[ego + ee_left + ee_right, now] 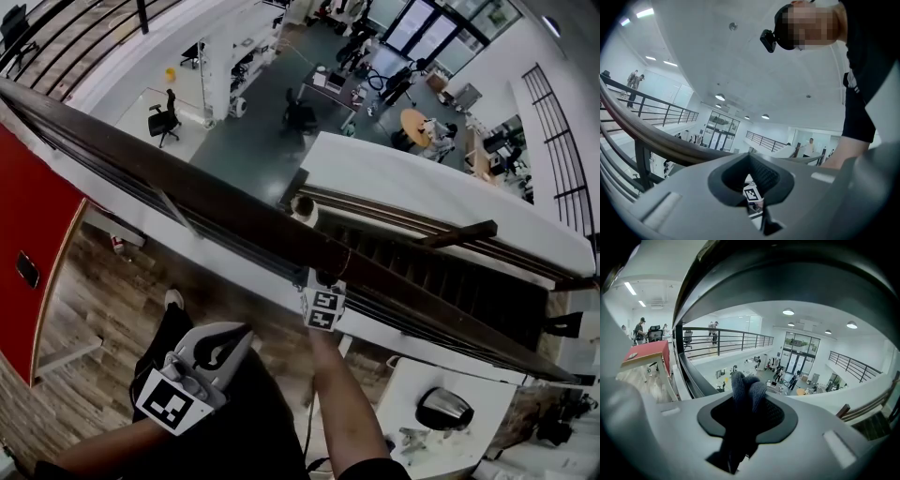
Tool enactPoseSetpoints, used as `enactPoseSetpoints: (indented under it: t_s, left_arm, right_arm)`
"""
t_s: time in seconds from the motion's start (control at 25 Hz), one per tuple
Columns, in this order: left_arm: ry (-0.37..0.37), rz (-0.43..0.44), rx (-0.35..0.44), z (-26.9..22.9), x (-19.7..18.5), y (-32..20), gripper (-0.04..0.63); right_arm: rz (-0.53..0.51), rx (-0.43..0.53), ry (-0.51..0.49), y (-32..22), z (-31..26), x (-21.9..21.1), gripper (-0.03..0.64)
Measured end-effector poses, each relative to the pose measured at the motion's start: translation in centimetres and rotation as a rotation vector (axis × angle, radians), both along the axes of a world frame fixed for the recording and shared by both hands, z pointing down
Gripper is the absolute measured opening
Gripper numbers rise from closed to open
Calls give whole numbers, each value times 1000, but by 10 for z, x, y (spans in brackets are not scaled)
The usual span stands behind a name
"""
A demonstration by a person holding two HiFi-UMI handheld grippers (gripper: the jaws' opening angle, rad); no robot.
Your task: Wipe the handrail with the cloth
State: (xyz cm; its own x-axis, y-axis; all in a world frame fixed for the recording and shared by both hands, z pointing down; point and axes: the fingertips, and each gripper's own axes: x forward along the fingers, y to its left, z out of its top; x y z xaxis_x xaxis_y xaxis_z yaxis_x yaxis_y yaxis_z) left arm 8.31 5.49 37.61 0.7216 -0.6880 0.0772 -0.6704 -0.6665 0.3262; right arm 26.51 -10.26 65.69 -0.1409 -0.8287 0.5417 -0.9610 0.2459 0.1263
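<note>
Pinches a bunched grey cloth point(743, 387) between the fingers of the right gripper point(749, 401), folds poking up past the fingertips in the right gripper view. Sits close under the dark wooden handrail point(787, 277), seen there as a broad arch right overhead; cannot tell whether cloth and wood touch. Shows none of the cloth in the head view, only the right gripper point(323, 286) with its marker cube point(324, 309) tucked against the near side of the handrail point(187, 192), roughly midway along it. Lies on a diagonal in that view, long axis from the upper left end down to the lower right end. Holds the left gripper point(225, 345) lower and nearer the body, apart from the handrail, fingers aimed up toward it. Reveals in the left gripper view what the head view does not: fingers of the left gripper point(750, 157) pressed together with nothing between them, and, through the gap behind the tips, the right gripper's marker cube point(752, 193). Catches there too the handrail point(661, 140) sweeping in from the left edge and off behind the fingers. Looks past the handrail, in the head view, down onto an office hall point(253, 122) and a staircase point(441, 267).
</note>
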Motion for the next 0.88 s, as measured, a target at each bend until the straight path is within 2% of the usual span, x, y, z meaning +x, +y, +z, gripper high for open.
enactPoseSetpoints:
  t_s: [0.28, 0.88]
  left_arm:
    - [-1, 43, -5, 0, 23, 4, 0]
    - [16, 57, -34, 3, 18, 9, 0]
  right_arm:
    - [39, -8, 15, 8, -2, 36, 109]
    - [101, -10, 44, 24, -2, 79, 109]
